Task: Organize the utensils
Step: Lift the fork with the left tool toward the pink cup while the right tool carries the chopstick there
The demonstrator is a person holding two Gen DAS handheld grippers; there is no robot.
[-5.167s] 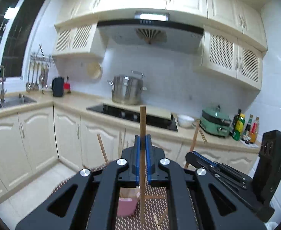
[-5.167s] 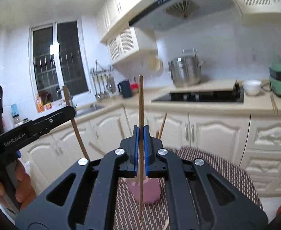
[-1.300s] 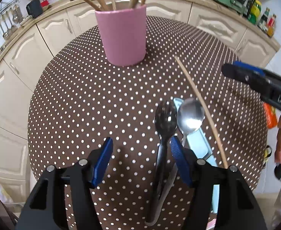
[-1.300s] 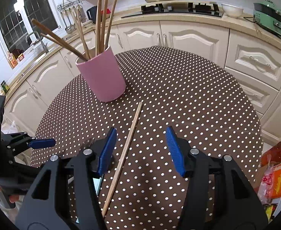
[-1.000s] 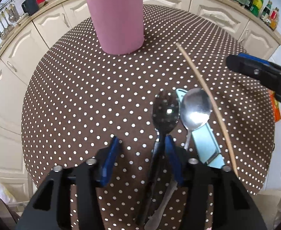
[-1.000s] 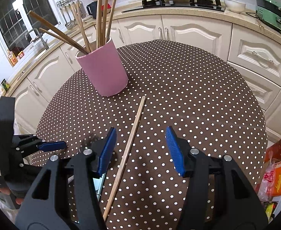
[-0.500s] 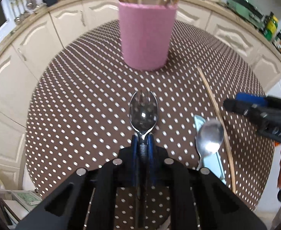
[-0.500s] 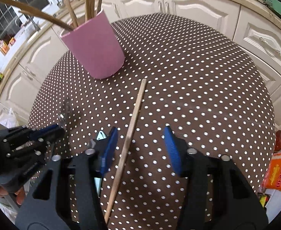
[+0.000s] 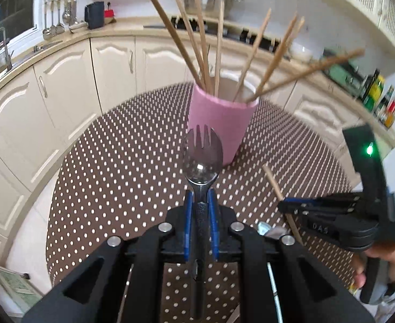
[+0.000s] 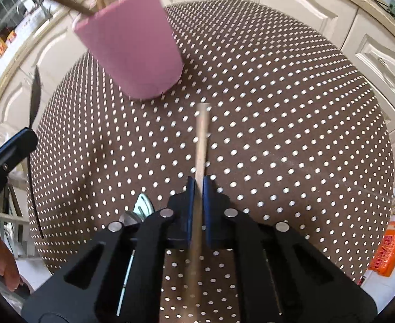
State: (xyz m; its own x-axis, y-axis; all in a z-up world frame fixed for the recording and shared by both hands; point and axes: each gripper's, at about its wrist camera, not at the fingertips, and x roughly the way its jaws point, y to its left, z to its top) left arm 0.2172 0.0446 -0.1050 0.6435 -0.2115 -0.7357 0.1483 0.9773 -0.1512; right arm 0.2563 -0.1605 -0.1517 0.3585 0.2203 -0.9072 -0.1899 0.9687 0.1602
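Note:
My left gripper is shut on the dark handle of a metal spork and holds it above the table, tines toward the pink cup. Several wooden chopsticks lean in that cup. In the right wrist view my right gripper is closing, and its blue pads press on a single wooden chopstick that points at the pink cup. The right gripper also shows in the left wrist view, low right, with the chopstick tilted up. At the left edge of the right wrist view the left gripper carries the spork.
The round table has a brown polka-dot cloth. A metal spoon and a pale blue utensil lie near its front edge. Cream kitchen cabinets ring the table. An orange packet lies on the floor at the right.
The left gripper closed on the spork and lifted it off the table toward the cup. The right gripper moved over the lone chopstick and closed on it.

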